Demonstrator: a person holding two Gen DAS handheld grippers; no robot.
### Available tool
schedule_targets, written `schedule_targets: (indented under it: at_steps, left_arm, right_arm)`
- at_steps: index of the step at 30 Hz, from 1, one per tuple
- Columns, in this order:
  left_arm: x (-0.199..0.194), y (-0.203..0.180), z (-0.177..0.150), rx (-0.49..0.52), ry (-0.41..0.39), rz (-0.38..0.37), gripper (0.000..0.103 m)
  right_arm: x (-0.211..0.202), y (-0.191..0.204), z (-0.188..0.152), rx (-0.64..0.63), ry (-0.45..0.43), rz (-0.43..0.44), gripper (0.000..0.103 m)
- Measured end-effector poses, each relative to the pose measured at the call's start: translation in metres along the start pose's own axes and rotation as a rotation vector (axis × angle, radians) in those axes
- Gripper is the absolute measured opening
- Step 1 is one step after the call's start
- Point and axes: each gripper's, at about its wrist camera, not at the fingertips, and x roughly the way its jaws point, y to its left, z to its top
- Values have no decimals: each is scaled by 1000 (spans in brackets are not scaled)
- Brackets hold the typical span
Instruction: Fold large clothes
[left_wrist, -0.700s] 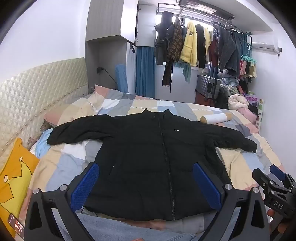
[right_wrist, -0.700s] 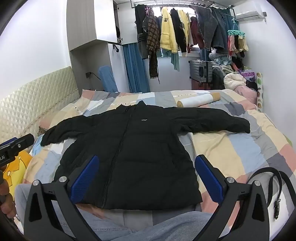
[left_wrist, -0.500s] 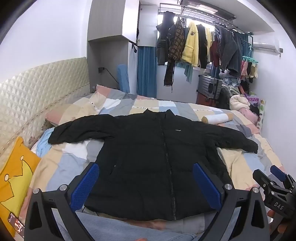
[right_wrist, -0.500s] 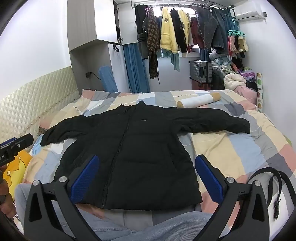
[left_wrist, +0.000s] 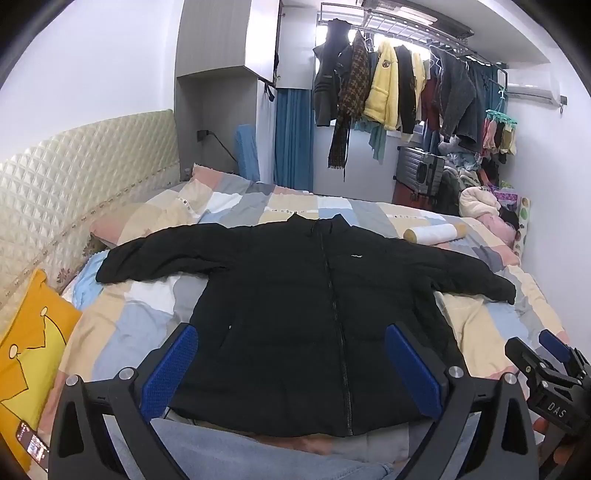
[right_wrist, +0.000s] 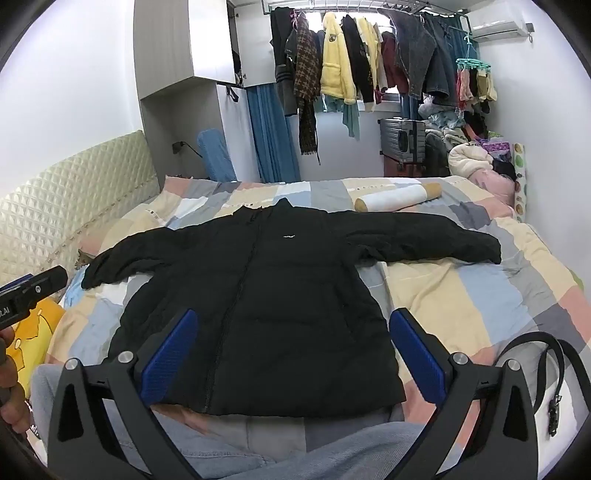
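Note:
A black puffer jacket (left_wrist: 310, 314) lies flat, zipped, front up on the patchwork bed (left_wrist: 122, 325), both sleeves spread out sideways. It also shows in the right wrist view (right_wrist: 266, 295). My left gripper (left_wrist: 291, 365) is open and empty, held above the jacket's hem. My right gripper (right_wrist: 293, 354) is open and empty, also above the hem. Each gripper's body shows at the edge of the other view: the right one (left_wrist: 546, 376) and the left one (right_wrist: 26, 291).
A white roll pillow (left_wrist: 434, 233) lies beyond the right sleeve. A yellow cushion (left_wrist: 29, 343) and a phone (left_wrist: 32, 445) lie at the left. A black belt (right_wrist: 546, 373) lies at the right bed edge. Hanging clothes (left_wrist: 388, 88) and a suitcase (left_wrist: 421, 173) stand behind. My jeans-clad legs (right_wrist: 221, 446) are below.
The left wrist view has shifted slightly, so the jacket sits a little to the right. Both grippers stay open; the jacket has not moved.

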Motion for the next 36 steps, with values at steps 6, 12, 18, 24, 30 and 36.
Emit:
schedule_targets:
  at_steps: [6, 12, 18, 24, 30, 36]
  left_arm:
    - [6, 5, -8, -4, -26, 31, 102]
    - [3, 0, -5, -7, -19, 33, 102]
    - [5, 0, -7, -8, -16, 31, 102]
    - [7, -1, -7, -11, -18, 33, 102]
    - [6, 0, -6, -8, -23, 49, 102]
    - [7, 1, -11, -11, -17, 53, 102]
  right_arm:
    - [2, 1, 2, -6, -3, 1, 103]
    - [6, 2, -1, -14, 4, 2, 103]
    - [9, 0, -4, -9, 21, -8, 103]
    - [9, -1, -4, -7, 19, -10, 103]
    - [8, -4, -2, -6, 19, -9, 103]
    - [5, -7, -2, 6, 17, 23, 103]
